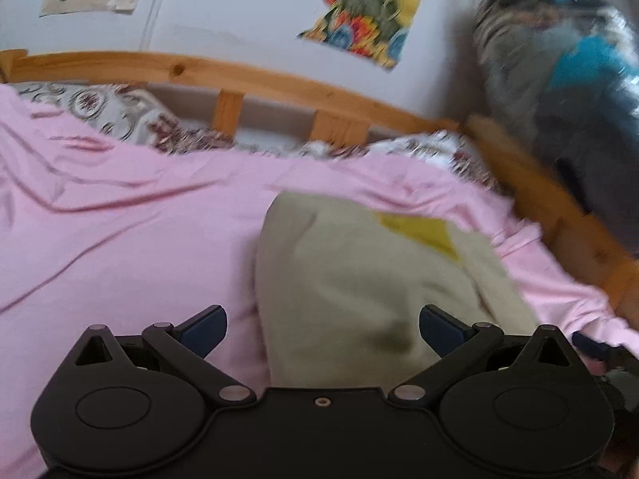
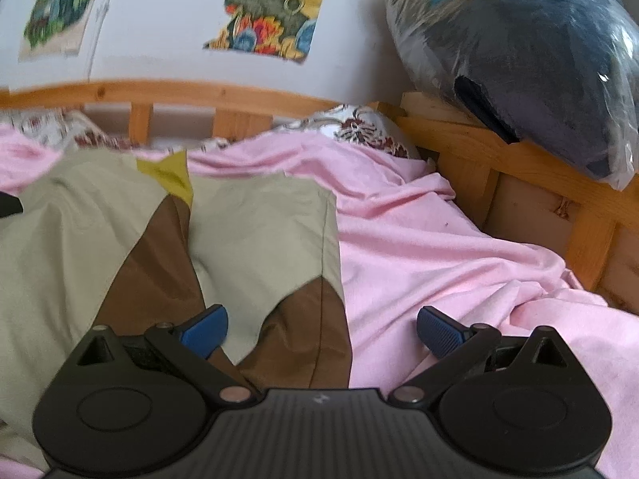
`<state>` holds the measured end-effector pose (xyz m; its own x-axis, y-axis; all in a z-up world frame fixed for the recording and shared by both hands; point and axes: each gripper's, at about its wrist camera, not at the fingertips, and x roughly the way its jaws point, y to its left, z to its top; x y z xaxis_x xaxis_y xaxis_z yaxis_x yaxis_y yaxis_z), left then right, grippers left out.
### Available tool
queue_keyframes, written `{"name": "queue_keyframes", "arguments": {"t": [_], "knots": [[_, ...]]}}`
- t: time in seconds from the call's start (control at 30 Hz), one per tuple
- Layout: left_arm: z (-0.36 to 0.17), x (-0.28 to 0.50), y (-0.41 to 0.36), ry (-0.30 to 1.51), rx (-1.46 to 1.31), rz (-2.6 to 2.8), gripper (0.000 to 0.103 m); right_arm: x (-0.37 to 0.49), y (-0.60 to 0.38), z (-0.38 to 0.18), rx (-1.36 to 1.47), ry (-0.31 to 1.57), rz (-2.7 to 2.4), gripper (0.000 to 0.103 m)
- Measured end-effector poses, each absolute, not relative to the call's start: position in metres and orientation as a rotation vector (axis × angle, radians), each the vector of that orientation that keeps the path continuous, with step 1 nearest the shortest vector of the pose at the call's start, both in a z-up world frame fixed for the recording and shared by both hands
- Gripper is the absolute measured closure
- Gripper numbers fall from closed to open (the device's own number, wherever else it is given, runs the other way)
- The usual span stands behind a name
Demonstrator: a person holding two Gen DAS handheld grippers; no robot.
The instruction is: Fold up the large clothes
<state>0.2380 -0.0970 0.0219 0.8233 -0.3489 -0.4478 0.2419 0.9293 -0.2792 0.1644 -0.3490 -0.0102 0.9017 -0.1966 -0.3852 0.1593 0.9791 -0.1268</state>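
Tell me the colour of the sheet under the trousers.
Pink sheet, clearest in the right wrist view beside the beige-and-brown trousers.

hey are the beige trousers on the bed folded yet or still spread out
Spread out: in the right wrist view both legs of the beige trousers lie flat, side by side on the pink sheet.

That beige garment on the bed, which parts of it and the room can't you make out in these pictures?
- Garment: its near end hidden behind the right gripper body, left side cut by the frame.
- Left view: garment blurred by motion; seams unreadable.
- Plastic-wrapped bundle: contents unclear through glare.
- Wall pictures: tops cut off.
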Motion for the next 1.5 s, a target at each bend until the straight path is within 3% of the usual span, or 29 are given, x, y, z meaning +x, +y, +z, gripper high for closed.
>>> {"name": "queue_keyframes", "arguments": {"t": [0.3,0.6,0.77,0.83,1.1,1.17,1.23,1.33,1.43,1.5], "knots": [[0.004,0.284,-0.077,0.772,-0.372,-0.605,0.001,0.169,-0.387,0.008,0.139,0.365,0.007,0.000],[-0.028,0.327,-0.059,0.959,-0.538,-0.724,0.001,0.228,-0.434,0.017,0.212,0.544,0.269,0.000],[-0.040,0.338,-0.064,0.977,-0.576,-0.769,0.000,0.274,-0.444,0.011,0.290,0.621,0.335,0.000],[-0.040,0.341,-0.067,0.973,-0.563,-0.783,0.000,0.282,-0.446,0.010,0.325,0.614,0.361,0.015],[-0.044,0.349,-0.066,0.966,-0.537,-0.850,0.000,0.309,-0.429,0.012,0.231,0.627,0.438,0.026],[-0.045,0.349,-0.067,0.961,-0.537,-0.846,0.000,0.312,-0.429,0.010,0.238,0.639,0.448,0.038],[-0.045,0.349,-0.069,0.964,-0.540,-0.835,0.000,0.313,-0.429,0.007,0.243,0.654,0.438,0.060],[-0.042,0.348,-0.073,0.985,-0.544,-0.800,0.000,0.306,-0.422,0.008,0.206,0.635,0.435,0.082],[-0.035,0.346,-0.077,0.983,-0.526,-0.772,0.006,0.296,-0.410,0.015,0.156,0.610,0.429,0.094],[-0.028,0.343,-0.076,0.968,-0.529,-0.760,0.020,0.288,-0.402,0.021,0.146,0.590,0.422,0.096]]}}
